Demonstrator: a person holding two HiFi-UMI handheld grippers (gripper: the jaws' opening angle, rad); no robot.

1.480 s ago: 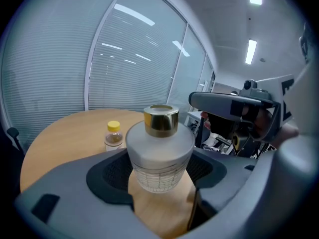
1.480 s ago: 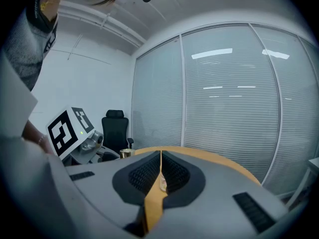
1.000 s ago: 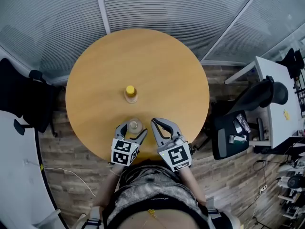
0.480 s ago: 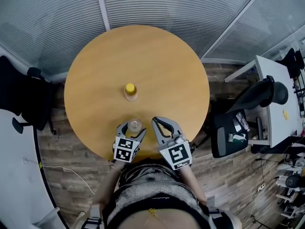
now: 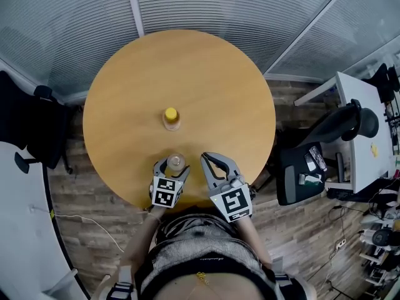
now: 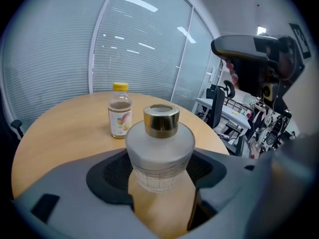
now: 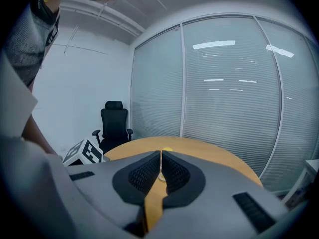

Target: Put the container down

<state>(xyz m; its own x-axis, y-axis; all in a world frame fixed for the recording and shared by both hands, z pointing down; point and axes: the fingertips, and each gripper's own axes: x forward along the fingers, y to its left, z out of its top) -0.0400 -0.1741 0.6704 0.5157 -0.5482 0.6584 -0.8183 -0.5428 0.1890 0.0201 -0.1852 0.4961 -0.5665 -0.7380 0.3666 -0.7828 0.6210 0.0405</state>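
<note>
left gripper (image 6: 159, 169) clamped on frosted round glass container (image 6: 159, 146), gold cap (image 6: 161, 119) | right gripper (image 7: 160, 159) pressed together, empty

Frosted matt glass on the container (image 6: 159, 156), topped with a glossy gold metal cap (image 6: 161, 119). Smooth wood with a soft sheen on the table (image 5: 206, 74). Matt grey plastic on the right gripper (image 7: 160, 158), black ribbed pads (image 7: 143, 176).

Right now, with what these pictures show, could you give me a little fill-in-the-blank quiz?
The left gripper holds a frosted container with a ____ cap.
The bottle standing farther out on the table has a ____ cap.
The empty gripper, jaws together, is the ____ one.
Missing words: gold; yellow; right.
</note>
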